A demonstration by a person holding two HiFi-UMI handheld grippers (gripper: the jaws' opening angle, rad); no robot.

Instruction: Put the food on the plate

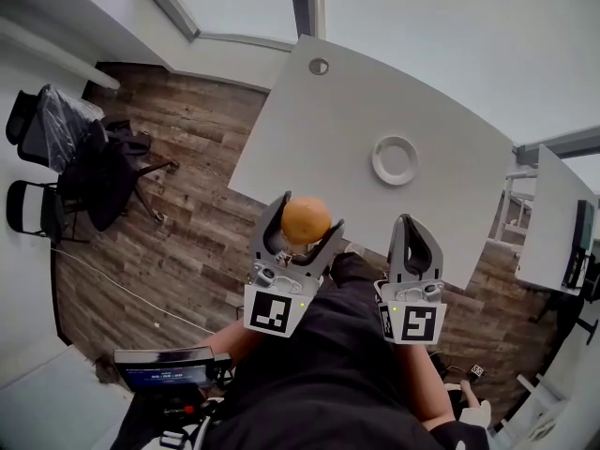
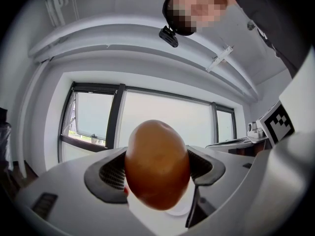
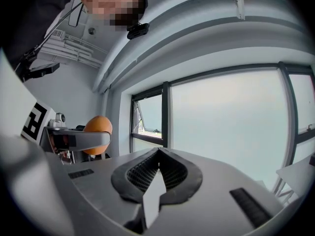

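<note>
A round orange-brown food item (image 1: 306,220) sits between the jaws of my left gripper (image 1: 306,216), which is shut on it just short of the table's near edge. In the left gripper view the food (image 2: 157,163) fills the gap of the left gripper (image 2: 157,175), with both pads against its sides. A small white plate (image 1: 395,160) lies on the white table (image 1: 319,129), ahead and to the right. My right gripper (image 1: 413,225) hangs beside the left one, shut and empty (image 3: 157,167). The right gripper view also shows the held food (image 3: 97,132) at its left.
Black chairs (image 1: 56,157) stand on the wooden floor at the left. A second white table (image 1: 553,223) is at the right edge. A cable hole (image 1: 319,66) marks the table's far end. A dark device with a screen (image 1: 164,368) sits low on the left, near the person's legs.
</note>
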